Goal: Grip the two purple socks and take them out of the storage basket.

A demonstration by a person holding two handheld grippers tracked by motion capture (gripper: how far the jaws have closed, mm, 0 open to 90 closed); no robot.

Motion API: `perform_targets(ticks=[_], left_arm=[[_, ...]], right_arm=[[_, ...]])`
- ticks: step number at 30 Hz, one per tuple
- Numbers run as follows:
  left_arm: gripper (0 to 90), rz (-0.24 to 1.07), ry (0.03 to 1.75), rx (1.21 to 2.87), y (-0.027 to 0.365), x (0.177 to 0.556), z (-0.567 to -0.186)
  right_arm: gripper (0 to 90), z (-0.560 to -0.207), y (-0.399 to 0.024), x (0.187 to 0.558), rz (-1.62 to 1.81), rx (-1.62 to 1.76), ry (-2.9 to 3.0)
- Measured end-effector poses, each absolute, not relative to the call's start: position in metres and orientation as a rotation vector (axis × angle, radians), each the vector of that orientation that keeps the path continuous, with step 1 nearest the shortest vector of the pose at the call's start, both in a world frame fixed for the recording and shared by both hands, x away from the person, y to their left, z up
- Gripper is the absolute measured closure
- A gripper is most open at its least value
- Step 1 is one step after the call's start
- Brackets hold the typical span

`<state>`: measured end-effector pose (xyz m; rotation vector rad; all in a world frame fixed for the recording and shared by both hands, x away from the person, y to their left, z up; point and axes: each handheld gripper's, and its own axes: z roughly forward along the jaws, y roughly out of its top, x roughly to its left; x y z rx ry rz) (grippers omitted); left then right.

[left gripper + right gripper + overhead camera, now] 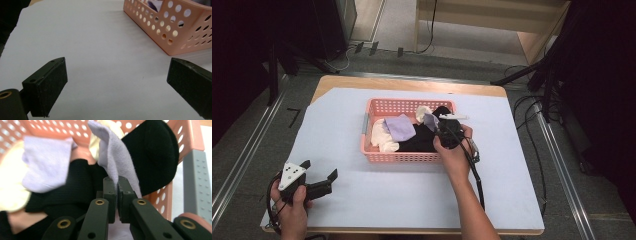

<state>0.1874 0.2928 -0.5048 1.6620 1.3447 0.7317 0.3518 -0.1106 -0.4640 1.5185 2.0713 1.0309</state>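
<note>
Lilac sock (117, 157) pinched by its edge between closed jaws of right tool (117, 195), likely for lifting from pink basket (377, 156); beyond, black socks (155, 152) and another lilac sock (45, 167). Left tool (117, 82) wide, idle over surface (100, 37).

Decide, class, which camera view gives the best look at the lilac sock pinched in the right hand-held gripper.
The right gripper view: the lilac sock stands close and large, its edge clamped in the right hand-held gripper. The high view shows the sock small and distant above the pink basket. The left gripper view shows the basket's corner.
</note>
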Motion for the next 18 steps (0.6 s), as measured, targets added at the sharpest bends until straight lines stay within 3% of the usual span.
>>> perform_targets(ticks=[18], left_arm=[[3.8, 0.740, 1.339, 1.664, 0.292, 0.187, -0.505]], right_arm=[[87.7, -0.413, -0.126, 0.333, 1.306, 1.327, 1.909]])
